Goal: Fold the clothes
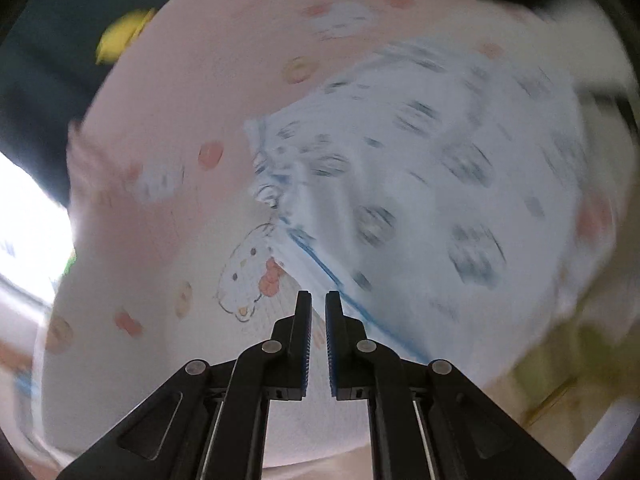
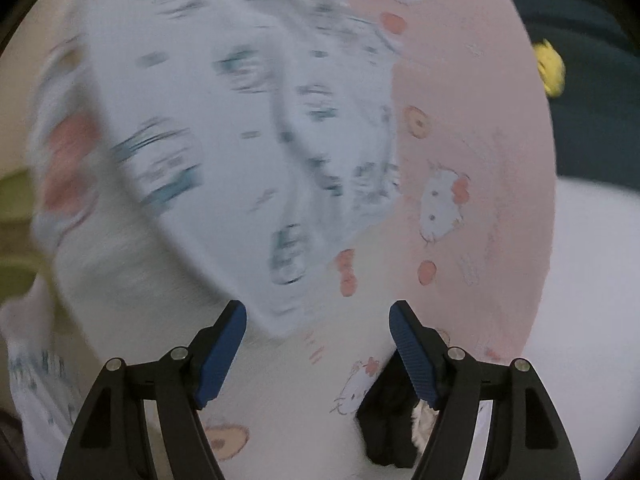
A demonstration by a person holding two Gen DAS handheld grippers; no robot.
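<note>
Left gripper (image 1: pixel 318 300): black plastic linkage arms are seen, joined by round silver pivot pins, four visible. Cut-out recesses are moulded into the outer arms. Fingers (image 1: pixel 303 340) are lined with ribbed blue pads on the inner faces; small rectangular slots are seen at the finger bases, and thin metal rods run beneath the arms.

Right gripper (image 2: pixel 318 312): the same build is shown, with black arms, silver pivot pins and triangular recesses in the outer links. Its fingers (image 2: pixel 412 354) are faced with dark blue, finely ribbed pads. No markings can be read on either.
</note>
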